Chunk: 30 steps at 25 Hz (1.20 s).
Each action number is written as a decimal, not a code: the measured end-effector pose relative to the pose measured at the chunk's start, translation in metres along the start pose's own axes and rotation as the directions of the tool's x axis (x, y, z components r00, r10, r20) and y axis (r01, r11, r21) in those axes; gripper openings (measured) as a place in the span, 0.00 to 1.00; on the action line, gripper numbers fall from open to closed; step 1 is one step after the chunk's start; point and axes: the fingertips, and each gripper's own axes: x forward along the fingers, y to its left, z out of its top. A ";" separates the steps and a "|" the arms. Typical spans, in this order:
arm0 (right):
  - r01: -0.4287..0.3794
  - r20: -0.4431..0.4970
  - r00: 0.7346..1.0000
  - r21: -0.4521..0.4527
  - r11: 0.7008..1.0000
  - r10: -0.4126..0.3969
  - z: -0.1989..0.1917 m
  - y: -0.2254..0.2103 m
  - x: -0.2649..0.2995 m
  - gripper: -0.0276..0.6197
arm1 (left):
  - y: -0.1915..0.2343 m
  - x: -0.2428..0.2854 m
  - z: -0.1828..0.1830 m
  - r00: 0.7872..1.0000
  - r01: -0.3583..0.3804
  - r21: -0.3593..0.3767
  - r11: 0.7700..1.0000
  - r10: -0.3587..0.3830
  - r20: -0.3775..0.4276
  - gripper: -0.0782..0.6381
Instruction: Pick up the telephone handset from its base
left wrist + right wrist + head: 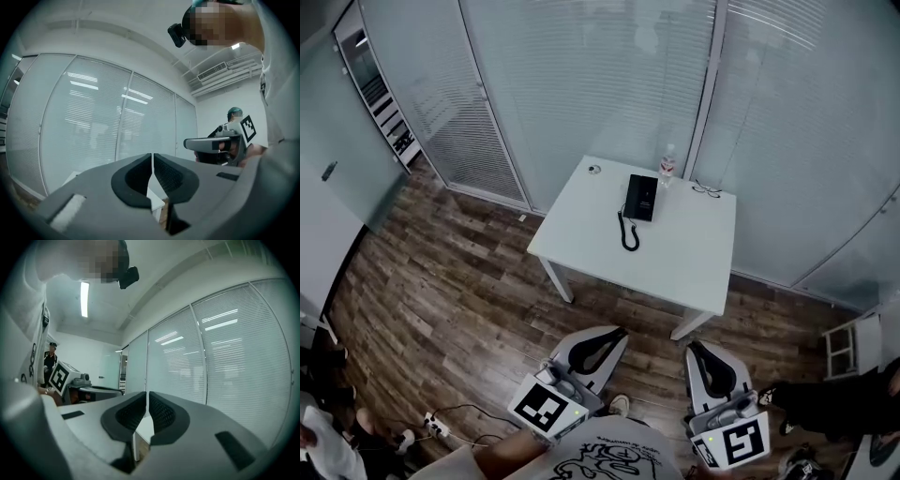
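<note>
A black telephone [641, 197] lies on the white table [694, 253] near its far edge, the handset resting on the base. Its coiled cord [628, 232] trails toward me. In the head view both grippers are held low and close to my body, well short of the table. My left gripper [614, 333] has its jaws together with nothing in them, and so does my right gripper [696, 347]. In the left gripper view the left gripper [152, 164] is shut and the right gripper [215, 145] shows beside it. The right gripper view shows the right gripper [147, 404] shut.
A water bottle [667, 165], a pair of glasses [706, 188] and a small round object [594, 170] lie at the table's far edge. Glass walls with blinds stand behind it. A power strip [438, 428] lies on the wooden floor, and a person [834, 403] sits at the right.
</note>
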 end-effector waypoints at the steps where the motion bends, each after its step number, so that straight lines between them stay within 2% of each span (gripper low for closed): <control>1: -0.005 -0.004 1.000 0.003 1.000 0.005 -0.001 -0.003 0.000 0.07 | -0.001 0.003 0.000 1.000 -0.003 -0.002 1.000 0.003 0.002 0.13; 7: -0.034 -0.011 0.999 0.028 0.999 0.034 -0.007 -0.014 0.006 0.07 | -0.001 0.013 -0.005 1.000 -0.024 -0.015 1.000 0.024 -0.014 0.13; 15: -0.056 -0.018 0.998 0.033 0.998 0.057 -0.013 -0.019 0.037 0.07 | 0.028 0.019 -0.011 0.998 -0.048 -0.019 0.999 0.047 -0.035 0.13; 22: -0.062 -0.027 0.998 0.020 0.998 0.062 -0.012 -0.024 0.094 0.07 | 0.084 0.037 -0.007 0.999 -0.045 -0.021 0.999 0.044 -0.028 0.13; 25: -0.061 -0.029 0.998 0.008 0.998 0.061 -0.008 -0.023 0.126 0.07 | 0.113 0.044 0.003 0.999 -0.035 -0.018 0.999 0.035 -0.004 0.13; 30: -0.053 -0.030 0.998 0.001 0.999 0.053 -0.001 -0.022 0.181 0.07 | 0.166 0.054 0.008 1.000 -0.017 -0.025 1.000 0.017 -0.012 0.13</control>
